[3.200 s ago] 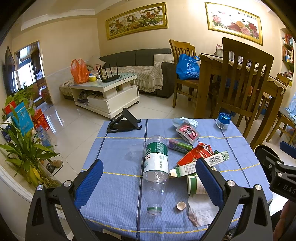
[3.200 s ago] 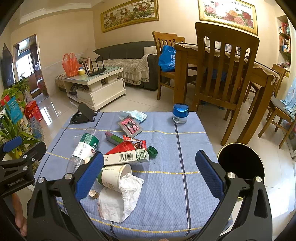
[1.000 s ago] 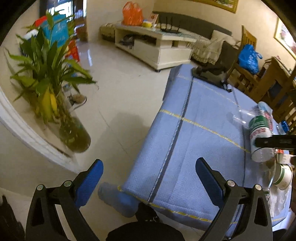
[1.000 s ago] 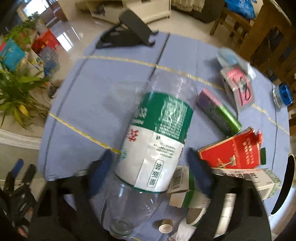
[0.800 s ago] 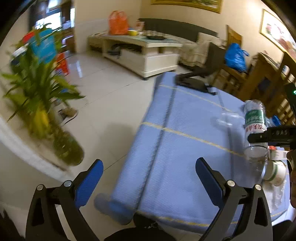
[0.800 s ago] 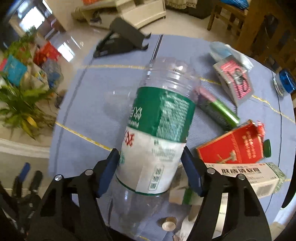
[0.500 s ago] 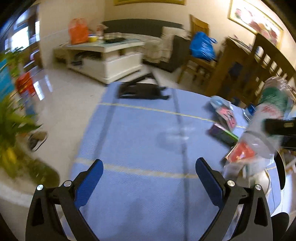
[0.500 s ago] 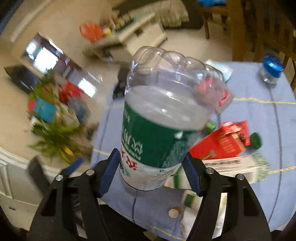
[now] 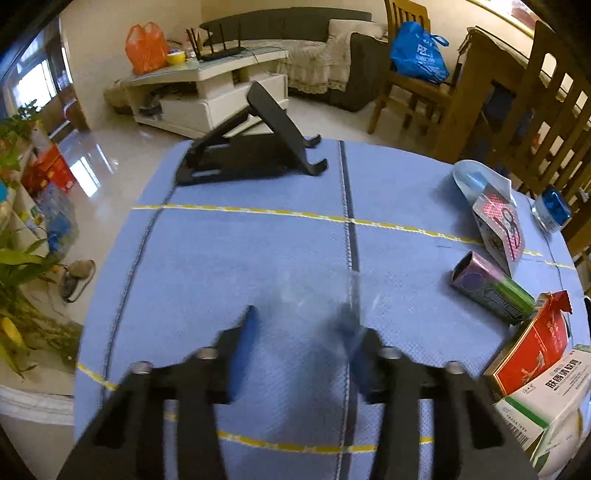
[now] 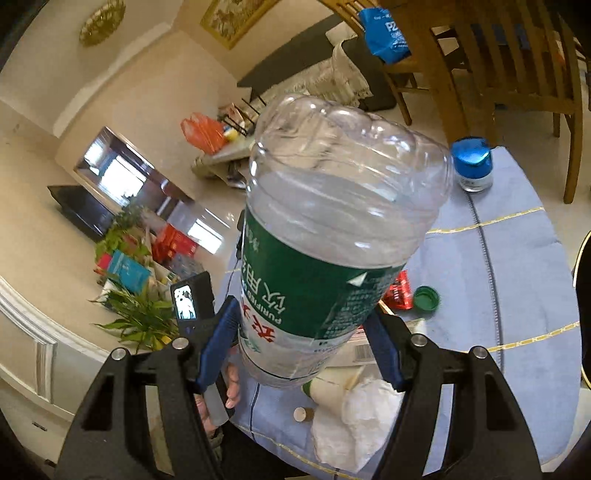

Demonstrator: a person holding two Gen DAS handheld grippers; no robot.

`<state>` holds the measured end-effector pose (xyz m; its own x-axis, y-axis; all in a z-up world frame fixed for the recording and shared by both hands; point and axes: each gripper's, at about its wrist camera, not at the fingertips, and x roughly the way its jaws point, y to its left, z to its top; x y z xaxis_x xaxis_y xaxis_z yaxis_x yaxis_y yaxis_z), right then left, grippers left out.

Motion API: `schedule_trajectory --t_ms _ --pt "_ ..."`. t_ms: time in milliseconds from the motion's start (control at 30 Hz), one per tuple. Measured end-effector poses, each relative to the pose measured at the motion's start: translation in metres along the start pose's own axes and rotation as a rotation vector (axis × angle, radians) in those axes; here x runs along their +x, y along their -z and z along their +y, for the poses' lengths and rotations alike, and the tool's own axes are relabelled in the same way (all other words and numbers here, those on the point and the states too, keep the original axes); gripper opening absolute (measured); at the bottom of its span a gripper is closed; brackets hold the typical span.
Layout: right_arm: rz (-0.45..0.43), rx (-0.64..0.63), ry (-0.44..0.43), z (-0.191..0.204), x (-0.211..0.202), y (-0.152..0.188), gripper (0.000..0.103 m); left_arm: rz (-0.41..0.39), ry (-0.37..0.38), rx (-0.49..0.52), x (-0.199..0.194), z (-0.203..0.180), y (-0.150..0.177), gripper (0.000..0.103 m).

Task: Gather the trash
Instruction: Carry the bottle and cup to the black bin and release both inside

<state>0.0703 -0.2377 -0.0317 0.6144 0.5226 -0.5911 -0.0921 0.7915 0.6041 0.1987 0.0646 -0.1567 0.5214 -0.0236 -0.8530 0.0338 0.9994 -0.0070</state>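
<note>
- Blue-padded fingers of the right gripper [image 10: 301, 339] are clenched on the clear plastic bottle [image 10: 332, 236], which is lifted off the table and tilted, base pointing away, green label between the pads.
- Below the bottle, in the right wrist view, a crumpled white tissue [image 10: 354, 421] lies against a paper cup [image 10: 332, 386] on its side, with a small bottle cap [image 10: 301, 414] just beside them near the table's front edge.
- The left gripper [image 9: 301, 325] hovers low over the blue tablecloth [image 9: 258, 251]; its jaws are partly apart around a faint, blurred transparent scrap [image 9: 317, 295], and whether they touch it cannot be told.
- At the left view's right edge sit a white-and-green medicine box [image 9: 546, 398] and, touching it, a red carton [image 9: 532, 347].
- A purple-and-green tube-shaped pack [image 9: 491, 284] lies just past the carton, on its side.
- A green lid [image 10: 426, 297] rests flat on the cloth, apart from the other litter.
- Farther on, a pink patterned packet [image 9: 500, 229] overlaps a pale blue face mask [image 9: 476, 177].
- A blue-lidded jar [image 10: 472, 164] stands upright near the far right edge.
- A black folding stand [image 9: 255, 151] sits at the far left of the table.
- Beyond the table are wooden chairs [image 10: 509, 62], a white coffee table [image 9: 207, 85] bearing an orange bag [image 9: 146, 48], and a dark sofa [image 9: 295, 26].
</note>
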Motion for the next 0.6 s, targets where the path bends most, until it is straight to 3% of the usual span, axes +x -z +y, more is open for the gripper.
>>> schedule_trajectory --t_ms 33,200,333,467,600 --pt "-0.011 0.004 -0.006 -0.003 -0.005 -0.001 0.066 0.006 -0.004 0.002 -0.002 0.001 0.001 0.008" --pt "-0.076 0.009 -0.001 -0.024 -0.03 -0.001 0.066 -0.063 -0.074 0.01 -0.029 -0.011 0.007 0.007" --pt "-0.11 0.031 0.008 -0.041 -0.051 0.009 0.066 -0.14 -0.001 -0.012 -0.058 -0.021 0.014 0.007" --pt "-0.142 0.048 0.023 -0.055 -0.069 0.019 0.066 -0.167 0.044 -0.051 -0.08 -0.028 0.019 0.006" --pt "-0.22 0.05 0.074 -0.076 -0.102 0.023 0.066 -0.28 0.083 0.03 -0.128 -0.073 0.015 0.006"
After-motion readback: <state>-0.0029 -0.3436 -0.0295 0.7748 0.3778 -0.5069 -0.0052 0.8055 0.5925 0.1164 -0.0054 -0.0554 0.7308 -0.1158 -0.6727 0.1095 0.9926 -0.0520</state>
